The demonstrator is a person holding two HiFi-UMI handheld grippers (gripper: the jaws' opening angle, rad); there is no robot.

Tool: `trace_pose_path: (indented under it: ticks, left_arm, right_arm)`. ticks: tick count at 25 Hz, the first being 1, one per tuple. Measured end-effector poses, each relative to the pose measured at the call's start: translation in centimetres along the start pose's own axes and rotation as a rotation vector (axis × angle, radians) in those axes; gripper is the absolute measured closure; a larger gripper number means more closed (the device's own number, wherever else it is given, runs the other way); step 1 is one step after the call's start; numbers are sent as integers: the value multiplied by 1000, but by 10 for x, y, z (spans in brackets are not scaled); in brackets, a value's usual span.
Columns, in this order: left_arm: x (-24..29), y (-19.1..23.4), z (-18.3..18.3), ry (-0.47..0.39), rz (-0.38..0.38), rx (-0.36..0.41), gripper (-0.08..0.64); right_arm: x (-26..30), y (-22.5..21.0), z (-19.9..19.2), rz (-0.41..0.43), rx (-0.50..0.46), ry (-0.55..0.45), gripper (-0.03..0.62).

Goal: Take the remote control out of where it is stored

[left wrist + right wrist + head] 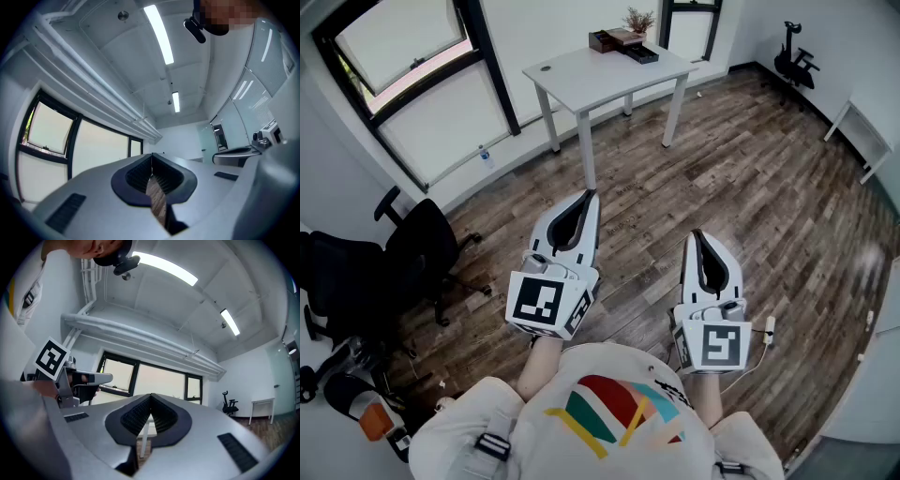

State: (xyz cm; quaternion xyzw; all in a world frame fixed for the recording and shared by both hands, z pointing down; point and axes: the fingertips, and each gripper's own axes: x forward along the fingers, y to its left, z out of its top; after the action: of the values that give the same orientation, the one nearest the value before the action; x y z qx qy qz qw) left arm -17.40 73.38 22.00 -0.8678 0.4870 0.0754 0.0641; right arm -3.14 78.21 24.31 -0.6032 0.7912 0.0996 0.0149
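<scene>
Left gripper (590, 195) and right gripper (696, 235) clenched empty, ribbed dark pads (138, 175) meeting; rectangular white table (600, 77) at twelve o'clock on wood-plank floor (750, 187).

White table (581, 80) by windows (441, 122), 1 black office chair (422, 246) (at left), wood floor (750, 187)

No word, number or brand could be read anywhere. The left tongs (592, 194) and the right tongs (696, 234) each carried only black-and-white square markers, patterns rather than letters. The person's shirt (609, 412) bore coloured stripes without any lettering.
</scene>
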Motion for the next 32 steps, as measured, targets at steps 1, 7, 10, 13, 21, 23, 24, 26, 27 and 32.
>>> trace_pose_path:
  ticks: [1, 7, 10, 13, 21, 23, 24, 26, 27, 32]
  left_arm:
    - [2, 2, -1, 5, 2, 1, 552]
    - [8, 7, -11, 29, 24, 13, 552]
    - [10, 10, -21, 59, 36, -1, 552]
    - [9, 15, -28, 79, 52, -19, 552]
    - [10, 42, -46, 89, 104, -84, 552]
    - [9, 48, -50, 95, 107, -91, 552]
    - [9, 51, -51, 98, 107, -90, 552]
    - [6, 63, -51, 99, 107, -86, 552]
    - [5, 70, -51, 98, 108, -87, 552]
    - [0, 99, -57, 93, 113, -108, 552]
  right_arm:
    - [3, 0, -1, 3, 1, 2, 590]
    - [17, -3, -12, 13, 14, 30, 589]
    - [20, -2, -22, 34, 31, 60, 589]
    - [22, 1, -27, 58, 70, 74, 589]
    - [30, 2, -43, 54, 35, 117, 589]
    - [33, 0, -46, 44, 48, 128, 589]
    - [36, 0, -47, 39, 60, 132, 589]
    - [43, 1, -50, 28, 87, 132, 590]
    - [46, 2, -51, 22, 98, 130, 589]
    - [57, 11, -57, -14, 146, 125, 589]
